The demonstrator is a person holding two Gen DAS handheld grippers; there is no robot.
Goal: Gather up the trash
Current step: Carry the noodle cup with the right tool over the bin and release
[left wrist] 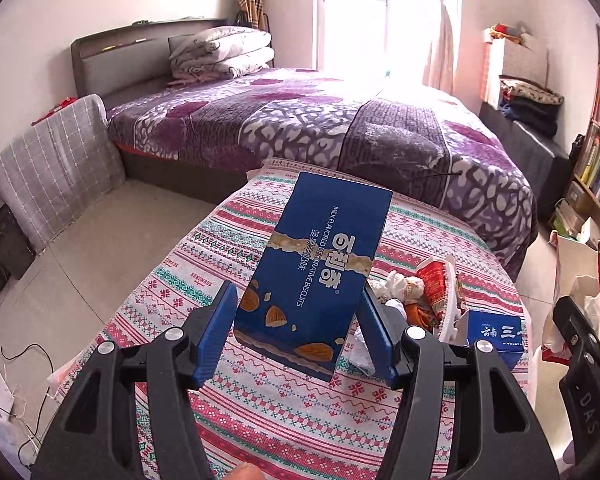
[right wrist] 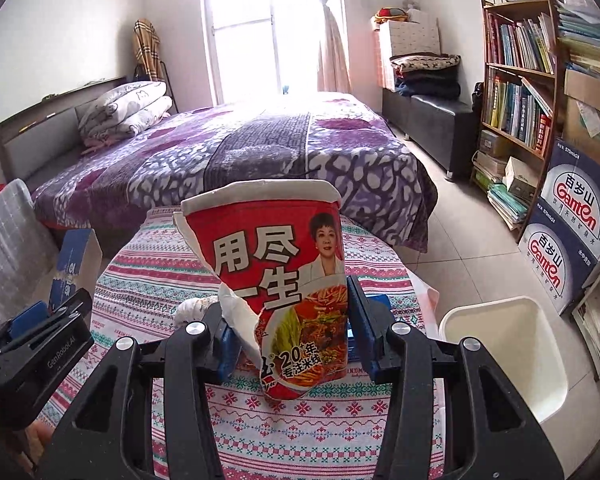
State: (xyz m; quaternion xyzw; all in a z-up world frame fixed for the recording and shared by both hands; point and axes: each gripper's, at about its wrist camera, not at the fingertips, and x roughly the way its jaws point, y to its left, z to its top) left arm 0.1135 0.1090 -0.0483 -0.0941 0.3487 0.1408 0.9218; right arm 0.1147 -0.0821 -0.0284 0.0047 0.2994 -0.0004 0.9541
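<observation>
My left gripper (left wrist: pixel 296 320) is shut on a blue biscuit box (left wrist: pixel 320 264), which tilts away from me above the round table's patterned cloth (left wrist: pixel 260 400). My right gripper (right wrist: pixel 292 328) is shut on a torn red instant-noodle cup (right wrist: pixel 284 280), held upright over the same table (right wrist: pixel 332 412). On the cloth lie a crumpled tissue (left wrist: pixel 396 284), a torn red wrapper or cup piece (left wrist: pixel 436 284) and a small blue box (left wrist: pixel 496 334). The right wrist view shows the left gripper (right wrist: pixel 32 340) with its blue box (right wrist: pixel 76 260) at the left edge.
A white bin (right wrist: pixel 504 344) stands on the floor right of the table. A purple-covered bed (right wrist: pixel 228 152) lies behind the table. A bookshelf (right wrist: pixel 516 92) and stacked water cartons (right wrist: pixel 568 232) line the right wall. A grey cushion (left wrist: pixel 56 160) leans at the left.
</observation>
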